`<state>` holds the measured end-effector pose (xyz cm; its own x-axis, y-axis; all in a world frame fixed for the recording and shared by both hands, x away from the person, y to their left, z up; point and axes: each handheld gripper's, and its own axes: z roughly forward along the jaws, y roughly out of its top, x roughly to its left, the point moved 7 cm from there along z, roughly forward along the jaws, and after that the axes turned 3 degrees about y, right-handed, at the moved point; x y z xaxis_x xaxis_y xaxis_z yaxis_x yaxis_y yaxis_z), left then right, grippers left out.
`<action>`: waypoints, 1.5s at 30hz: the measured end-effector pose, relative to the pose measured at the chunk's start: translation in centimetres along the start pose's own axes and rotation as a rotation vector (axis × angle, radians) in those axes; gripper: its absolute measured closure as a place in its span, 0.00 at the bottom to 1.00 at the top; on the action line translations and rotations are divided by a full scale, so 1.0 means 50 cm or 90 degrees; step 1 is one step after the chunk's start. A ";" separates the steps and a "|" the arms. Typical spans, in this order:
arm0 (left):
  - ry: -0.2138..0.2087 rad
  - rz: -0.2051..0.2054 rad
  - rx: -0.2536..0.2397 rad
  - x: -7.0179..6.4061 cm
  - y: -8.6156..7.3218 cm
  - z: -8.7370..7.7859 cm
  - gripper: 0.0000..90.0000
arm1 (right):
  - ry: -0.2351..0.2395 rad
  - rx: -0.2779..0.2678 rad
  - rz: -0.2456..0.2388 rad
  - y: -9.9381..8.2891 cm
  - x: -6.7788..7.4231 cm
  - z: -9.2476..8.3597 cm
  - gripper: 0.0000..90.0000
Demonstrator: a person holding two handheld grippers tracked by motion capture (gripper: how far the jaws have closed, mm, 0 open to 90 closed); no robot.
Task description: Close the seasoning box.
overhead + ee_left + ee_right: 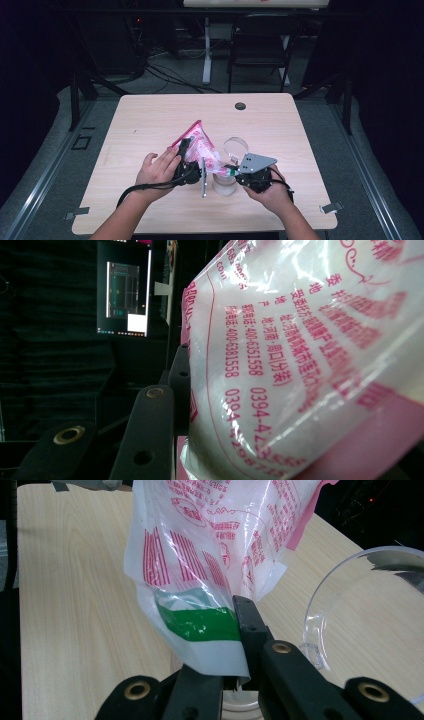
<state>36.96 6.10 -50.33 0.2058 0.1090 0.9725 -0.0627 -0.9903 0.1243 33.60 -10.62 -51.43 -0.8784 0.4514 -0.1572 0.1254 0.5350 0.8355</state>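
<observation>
The bag [200,145], pink and white with printed lettering and white powder inside, is held above the middle of the table [150,125], between the two grippers. It serves as the reference point below.

The high view shows the whole bag tilted, its pink corner highest and farthest from the person, its lower end toward the clear cup [225,184] just below and beside it. The right gripper view adds detail not seen from above: a green band and a white edge at the bag's lower end [200,625], pinched flat between the right gripper [240,645] jaws, which are closed on it. The left gripper view shows the bag's print up close [300,365]; the left gripper [172,405] has one jaw pressed against the bag's side, and the other jaw is hidden behind the plastic, so it clamps the bag at a middling width.

Near the bag, a clear round lid or dish [235,146] lies on the table on its right side, seen large in the right gripper view [360,615]. A small dark hole [240,106] sits well beyond the bag. A chair [260,45] stands past the table.

The left hand [157,170] lies just left of the bag, fingers spread over its gripper. The right hand [272,192] sits below and right of the bag, under a grey plate [255,162].
</observation>
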 end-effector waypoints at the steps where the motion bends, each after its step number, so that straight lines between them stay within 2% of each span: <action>1: 0.000 -0.002 0.000 0.000 0.000 0.000 0.73 | 0.000 0.000 0.000 0.000 0.000 0.000 1.00; 20: 0.001 -0.001 0.003 0.001 -0.001 -0.001 0.73 | 0.000 0.001 -0.002 0.000 0.001 0.001 1.00; 31: 0.011 0.003 -0.003 0.005 0.001 -0.003 0.73 | -0.001 0.000 -0.002 0.000 0.001 0.001 1.00; 38: 0.007 0.003 0.002 0.005 0.001 -0.003 0.73 | -0.003 0.003 -0.003 0.000 0.000 0.001 1.00; 45: 0.014 0.010 0.000 0.011 0.003 -0.005 0.73 | -0.003 -0.001 -0.003 0.001 0.000 0.000 1.00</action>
<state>36.83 6.02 -49.71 0.1839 0.0949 0.9784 -0.0655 -0.9919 0.1085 33.59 -10.58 -51.41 -0.8767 0.4524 -0.1635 0.1210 0.5364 0.8352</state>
